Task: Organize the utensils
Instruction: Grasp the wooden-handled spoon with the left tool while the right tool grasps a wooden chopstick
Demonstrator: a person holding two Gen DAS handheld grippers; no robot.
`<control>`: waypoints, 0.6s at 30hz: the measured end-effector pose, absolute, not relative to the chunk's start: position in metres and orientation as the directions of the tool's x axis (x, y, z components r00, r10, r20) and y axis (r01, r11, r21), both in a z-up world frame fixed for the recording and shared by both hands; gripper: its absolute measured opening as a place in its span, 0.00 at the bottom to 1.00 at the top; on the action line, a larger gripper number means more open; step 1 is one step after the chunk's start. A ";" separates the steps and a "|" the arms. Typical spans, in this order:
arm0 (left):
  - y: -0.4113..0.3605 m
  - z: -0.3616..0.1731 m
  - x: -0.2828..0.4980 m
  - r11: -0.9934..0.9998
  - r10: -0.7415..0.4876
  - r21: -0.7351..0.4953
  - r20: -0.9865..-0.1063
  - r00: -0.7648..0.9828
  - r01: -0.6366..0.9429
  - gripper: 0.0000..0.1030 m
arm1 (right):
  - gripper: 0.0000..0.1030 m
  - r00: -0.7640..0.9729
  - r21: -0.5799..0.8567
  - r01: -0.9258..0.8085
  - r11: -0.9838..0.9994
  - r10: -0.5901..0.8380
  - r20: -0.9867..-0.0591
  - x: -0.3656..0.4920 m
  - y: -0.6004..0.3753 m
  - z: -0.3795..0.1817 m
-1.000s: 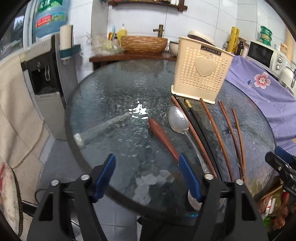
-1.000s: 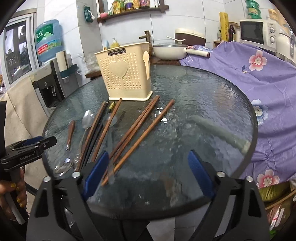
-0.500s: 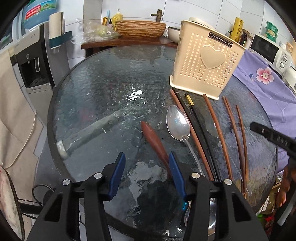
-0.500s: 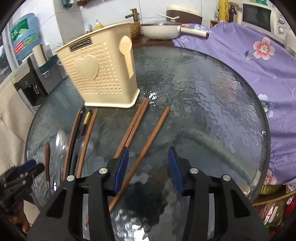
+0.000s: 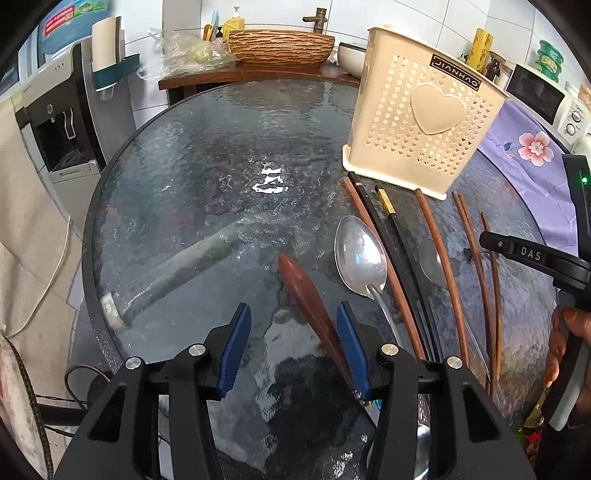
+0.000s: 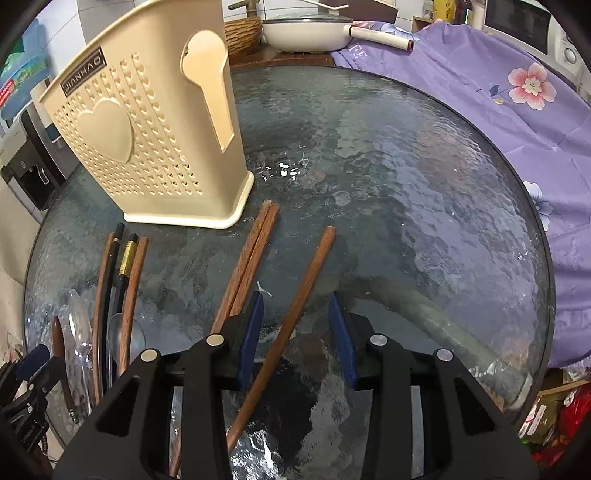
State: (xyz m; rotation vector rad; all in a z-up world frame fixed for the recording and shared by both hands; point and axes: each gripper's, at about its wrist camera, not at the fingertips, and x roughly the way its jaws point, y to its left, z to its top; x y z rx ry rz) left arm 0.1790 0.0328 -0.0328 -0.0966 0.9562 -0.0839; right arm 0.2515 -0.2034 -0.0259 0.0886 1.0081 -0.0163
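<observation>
Right hand-held gripper, jaws just closing but pads still clear, straddles the lone wooden chopstick flat on the surface, long axis 7-to-1 o'clock, holder at 11 o'clock.

A wicker basket, water dispenser, white pan and purple floral cloth surround the table
</observation>
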 end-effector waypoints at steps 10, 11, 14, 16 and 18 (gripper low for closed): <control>0.023 -0.034 0.193 0.997 -0.074 -0.071 -0.817 0.572 0.028 0.31 | 0.20 0.539 0.018 0.045 0.999 -0.009 -0.842 0.266 -0.197 -0.027; 0.022 -0.034 0.194 0.997 -0.075 -0.070 -0.816 0.573 0.032 0.29 | 0.19 0.539 0.015 0.045 0.999 -0.011 -0.842 0.267 -0.196 -0.027; 0.020 -0.034 0.198 0.997 -0.072 -0.061 -0.817 0.572 0.040 0.24 | 0.16 0.538 0.017 0.047 0.999 -0.012 -0.843 0.272 -0.197 -0.027; 0.018 -0.034 0.199 0.997 -0.075 -0.061 -0.816 0.572 0.044 0.21 | 0.13 0.542 0.013 0.048 0.999 -0.015 -0.840 0.275 -0.197 -0.027; 0.016 -0.034 0.202 0.996 -0.090 -0.070 -0.815 0.572 0.057 0.21 | 0.11 0.544 0.015 0.049 0.999 -0.014 -0.839 0.278 -0.197 -0.027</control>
